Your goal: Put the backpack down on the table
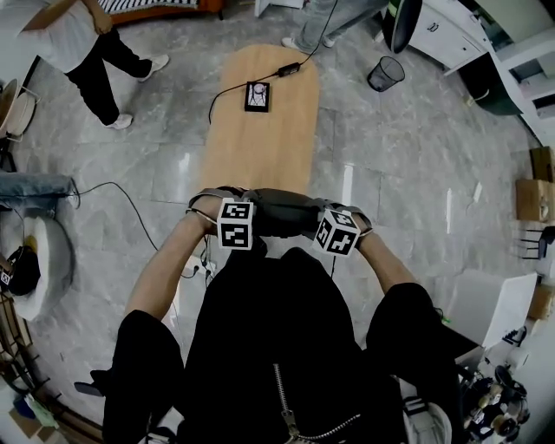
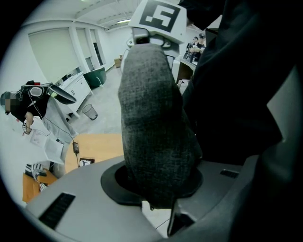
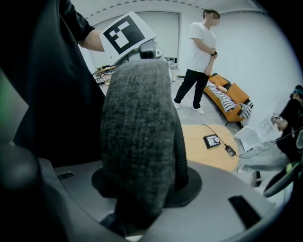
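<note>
A dark grey backpack (image 1: pixel 279 212) hangs between my two grippers, just above the near end of the wooden table (image 1: pixel 260 143). My left gripper (image 1: pixel 236 227) is shut on a thick grey woven strap (image 2: pixel 151 127) of the backpack. That strap fills the left gripper view, clamped between the round black pads. My right gripper (image 1: pixel 336 236) is shut on a second strap (image 3: pixel 139 142) of the same weave. Both grippers point steeply down, close together in front of my chest. The bag's lower part is hidden behind the grippers and my body.
A small black device (image 1: pixel 257 96) with a cable lies at the table's far end. One person (image 1: pixel 87 48) stands at the far left, and another person's legs (image 1: pixel 323 24) are beyond the table. A mesh bin (image 1: pixel 385 74) and white cabinets (image 1: pixel 451 30) are at the right.
</note>
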A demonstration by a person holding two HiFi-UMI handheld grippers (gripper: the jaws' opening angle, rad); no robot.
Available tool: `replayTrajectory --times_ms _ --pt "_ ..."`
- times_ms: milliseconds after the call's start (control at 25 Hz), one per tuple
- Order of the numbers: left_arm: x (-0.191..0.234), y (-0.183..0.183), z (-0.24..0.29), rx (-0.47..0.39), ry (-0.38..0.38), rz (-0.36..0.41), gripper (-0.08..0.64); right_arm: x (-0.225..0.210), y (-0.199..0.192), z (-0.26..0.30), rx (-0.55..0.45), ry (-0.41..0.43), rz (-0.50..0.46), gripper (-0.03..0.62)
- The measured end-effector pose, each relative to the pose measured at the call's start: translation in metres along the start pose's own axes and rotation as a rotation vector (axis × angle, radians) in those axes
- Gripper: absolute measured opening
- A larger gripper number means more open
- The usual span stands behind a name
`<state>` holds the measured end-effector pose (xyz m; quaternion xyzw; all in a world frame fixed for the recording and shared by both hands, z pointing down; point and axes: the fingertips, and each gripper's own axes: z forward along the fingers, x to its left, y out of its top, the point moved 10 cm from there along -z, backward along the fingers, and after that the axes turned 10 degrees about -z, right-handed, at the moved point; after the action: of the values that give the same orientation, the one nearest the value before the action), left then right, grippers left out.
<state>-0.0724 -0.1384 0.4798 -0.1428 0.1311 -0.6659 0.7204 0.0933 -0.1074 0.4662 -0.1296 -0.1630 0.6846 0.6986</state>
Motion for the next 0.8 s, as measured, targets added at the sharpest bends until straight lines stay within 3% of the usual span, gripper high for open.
replayTrajectory --times_ms 360,800 --pt "0.064 -0.032 -0.007 0.014 0.008 0.03 0.12 -0.062 0.02 0.021 -0.008 -0.024 0.027 0.179" --pt "0.138 -0.033 0.003 0.024 0.02 -0.009 0.12 -0.141 0.006 0.028 -0.017 0.007 -0.005 0.179"
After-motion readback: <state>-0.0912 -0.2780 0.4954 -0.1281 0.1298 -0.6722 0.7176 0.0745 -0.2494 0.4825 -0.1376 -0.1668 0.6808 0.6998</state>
